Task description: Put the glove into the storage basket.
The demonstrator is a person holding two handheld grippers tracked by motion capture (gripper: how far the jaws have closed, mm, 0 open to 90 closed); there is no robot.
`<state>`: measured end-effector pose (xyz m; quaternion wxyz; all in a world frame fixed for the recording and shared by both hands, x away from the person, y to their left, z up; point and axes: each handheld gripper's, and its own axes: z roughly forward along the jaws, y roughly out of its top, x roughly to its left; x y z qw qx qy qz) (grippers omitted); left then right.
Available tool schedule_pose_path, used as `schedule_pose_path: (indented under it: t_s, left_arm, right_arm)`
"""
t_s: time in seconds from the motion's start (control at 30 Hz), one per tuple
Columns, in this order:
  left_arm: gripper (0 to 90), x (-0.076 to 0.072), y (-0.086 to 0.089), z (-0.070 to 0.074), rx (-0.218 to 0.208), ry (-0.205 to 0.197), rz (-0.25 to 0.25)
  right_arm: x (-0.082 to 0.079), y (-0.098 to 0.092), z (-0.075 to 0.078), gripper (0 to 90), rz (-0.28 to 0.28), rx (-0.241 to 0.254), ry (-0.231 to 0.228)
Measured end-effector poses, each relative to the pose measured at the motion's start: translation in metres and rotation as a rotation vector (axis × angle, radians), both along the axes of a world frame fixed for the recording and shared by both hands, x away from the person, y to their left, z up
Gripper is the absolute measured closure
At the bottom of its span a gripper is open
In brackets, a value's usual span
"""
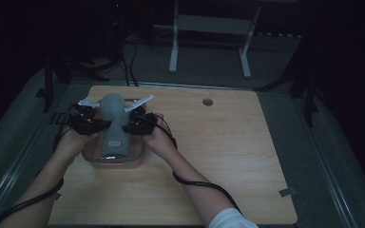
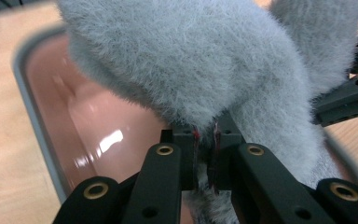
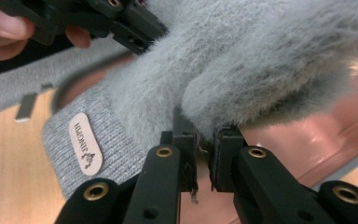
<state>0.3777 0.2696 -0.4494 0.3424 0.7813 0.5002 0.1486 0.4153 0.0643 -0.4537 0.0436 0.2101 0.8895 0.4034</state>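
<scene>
1. At the left-hand part of the wooden bench (image 1: 209,156), a grey fluffy mitten (image 1: 113,124) is held up between the two grippers, over a pink tray with a grey rim (image 1: 135,159).
2. The left gripper (image 1: 95,122) comes at the mitten from the left; in the left gripper view its jaws are clenched on a fold of the mitten's fluffy edge (image 2: 205,135), with almost no gap between them.
3. The right gripper (image 1: 132,124) meets the mitten from the opposite side; in the right gripper view its jaws pinch the fluffy fabric (image 3: 204,140) just as tightly.
4. The mitten's ribbed knit cuff (image 3: 74,154) carries a small oval label (image 3: 86,143) and hangs toward the tray's near end.
5. The tray's glossy pink inside (image 2: 98,126) lies directly under the mitten.
6. The person's hands (image 1: 158,135) grip the grippers, and a black cable (image 1: 195,183) trails along the right forearm.
</scene>
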Motion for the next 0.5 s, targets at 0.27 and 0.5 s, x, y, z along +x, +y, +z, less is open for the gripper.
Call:
schedule_pose_path:
  t_s: [0.27, 0.5]
  left_arm:
    - [84.0, 0.019, -0.012, -0.033, 0.095, 0.081, 0.022]
    - [82.9, 0.033, -0.028, -0.053, 0.19, 0.182, 0.035]
  right_arm:
    - [0.012, 0.014, -0.032, 81.5, -0.037, -0.114, 0.044]
    - [0.016, 0.018, -0.041, 66.2, -0.045, -0.182, 0.057]
